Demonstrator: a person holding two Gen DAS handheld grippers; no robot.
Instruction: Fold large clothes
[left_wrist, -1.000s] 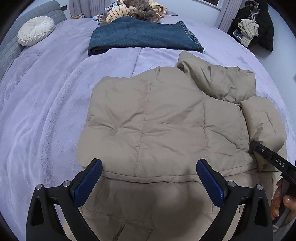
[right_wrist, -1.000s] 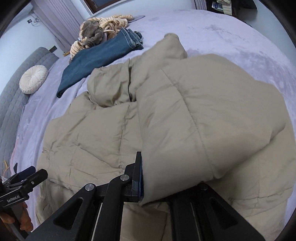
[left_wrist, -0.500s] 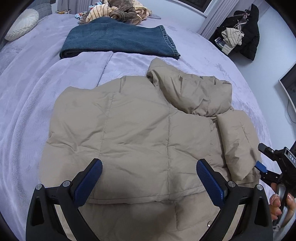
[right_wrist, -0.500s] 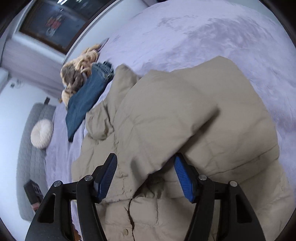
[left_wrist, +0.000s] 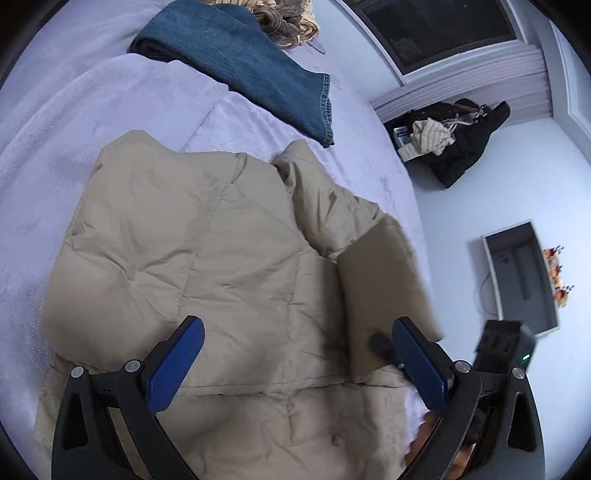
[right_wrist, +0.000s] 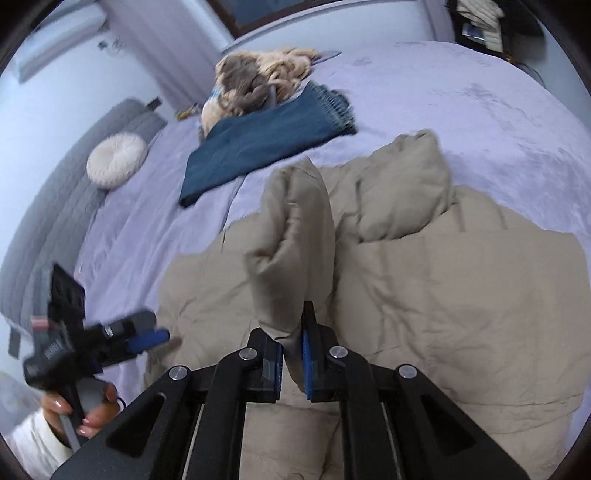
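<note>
right wrist view has the right gripper (right_wrist: 291, 363) clamped down on a fold of the sleeve (right_wrist: 295, 240) of the beige quilted puffer jacket (right_wrist: 461, 314), with the sleeve standing up from the pads toward 12 o'clock. the jacket itself is spread flat on the lavender plush bed cover (right_wrist: 461, 103), filling the middle and 4 o'clock part of that view. the left gripper (left_wrist: 295, 365) is wide open, holding nothing, hovering over the jacket's lower body; its blue pads (left_wrist: 177, 363) aren't touching fabric as far as i can tell.

stuff that could go sideways, imo:
- that's a slick, puffy shell and the pinch looks like it's only on a thin bit of fabric, so a quick pull could let it slide right out of the pads.
- puffer fill springs back, so the sleeve may pop open after it's laid across the body unless the other claw presses it down.
- the hood (right_wrist: 402, 184) is already bunched at 1 o'clock, and folding over it would probably give a lumpy, crooked result.
- dragging rather than lifting could pull the whole jacket across the cover and skew it.

count of things:
- one jacket, one sleeve in hand
- two grippers
- one folded dark blue denim piece (right_wrist: 266, 144) at 11 o'clock
- one heap of tan and striped clothes (right_wrist: 258, 81) behind it, can't tell how many items
- one round white ruffled cushion (right_wrist: 116, 158) at 10 o'clock
- one dark pile of clothes (left_wrist: 454, 140) on the floor, 2 o'clock in the left wrist view
</note>
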